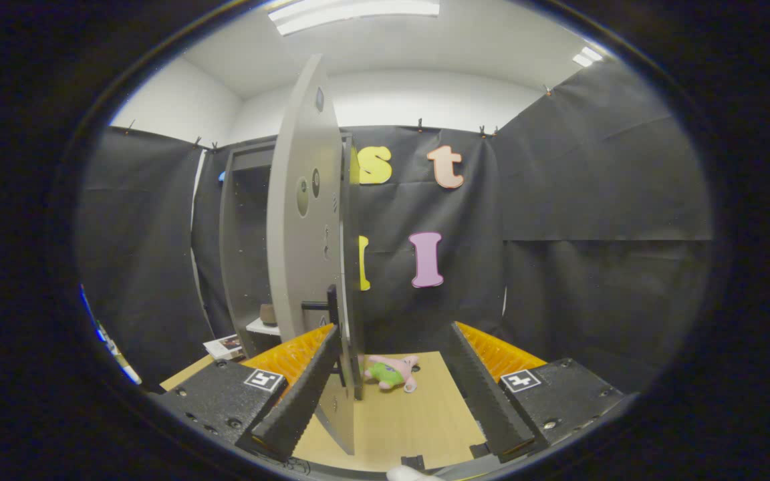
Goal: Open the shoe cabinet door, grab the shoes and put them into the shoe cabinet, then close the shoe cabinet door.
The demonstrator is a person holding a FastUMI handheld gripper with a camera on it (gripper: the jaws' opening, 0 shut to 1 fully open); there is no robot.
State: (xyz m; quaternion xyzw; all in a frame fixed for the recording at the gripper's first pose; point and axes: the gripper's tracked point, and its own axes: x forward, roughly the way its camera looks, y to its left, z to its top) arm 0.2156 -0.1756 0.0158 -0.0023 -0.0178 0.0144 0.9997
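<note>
With your gripper [395,374] spread open and its left finger beside the handle [326,306] of the half-open cabinet door [305,220], swing the door wide before you reach for the pink and green shoe [392,371] lying on the floor [418,414] just beyond the fingers.

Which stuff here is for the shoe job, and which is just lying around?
For the job:
- shoe cabinet
- cabinet door, swung open
- door handle
- hand-held gripper, fingers open

Just lying about:
- pink and green plush toy on the floor
- booklet beside the cabinet
</note>
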